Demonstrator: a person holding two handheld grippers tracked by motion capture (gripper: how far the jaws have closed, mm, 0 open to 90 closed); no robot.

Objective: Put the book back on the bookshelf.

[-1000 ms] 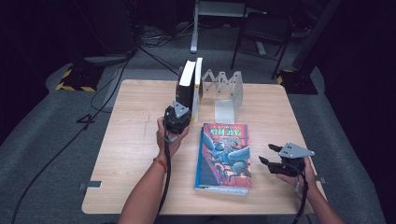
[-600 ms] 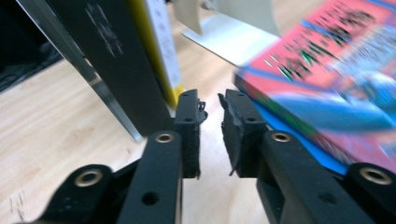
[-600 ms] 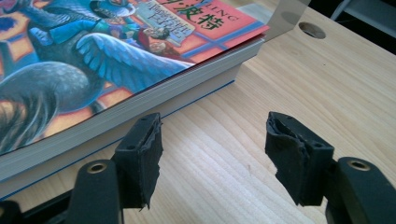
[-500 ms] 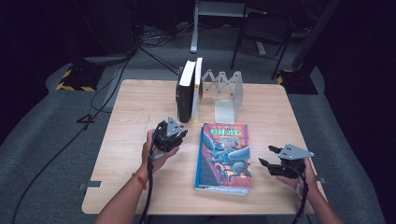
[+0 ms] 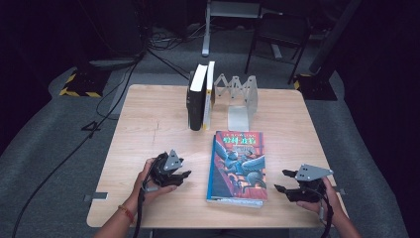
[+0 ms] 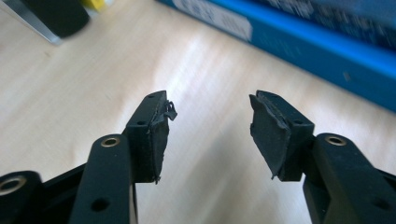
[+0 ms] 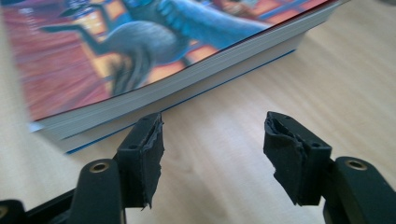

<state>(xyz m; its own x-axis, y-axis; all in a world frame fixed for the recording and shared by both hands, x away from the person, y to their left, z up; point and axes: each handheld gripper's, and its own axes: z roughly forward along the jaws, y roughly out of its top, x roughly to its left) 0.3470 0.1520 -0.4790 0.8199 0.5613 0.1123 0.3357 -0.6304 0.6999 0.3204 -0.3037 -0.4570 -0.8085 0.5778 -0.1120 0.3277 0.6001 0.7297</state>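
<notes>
Flanking the book from both sides, I hold my left gripper low in the lower left of the high view and my right gripper at the lower right. Neither one touches it yet. My left jaws have just been opening and stand apart with nothing between them but bare table; in the left gripper view the book's blue edge runs across the upper right, just ahead of the pads. My right jaws stand apart too, empty, aimed at the book's near corner, which sits just beyond the left pad in the right gripper view.

Judging by the layout, the job is shelving books: two books already stand upright at the upper middle of the table, against a folding metal rack. One book remains lying flat, below the rack at the frame's lower centre. So the work looks well along, with the lift, the turn upright and the placing still to do.

It is a thick paperback, cover up, with a blue spine and a colourful picture of a winged creature. Its page block shows pale along the edge facing my right jaws.
</notes>
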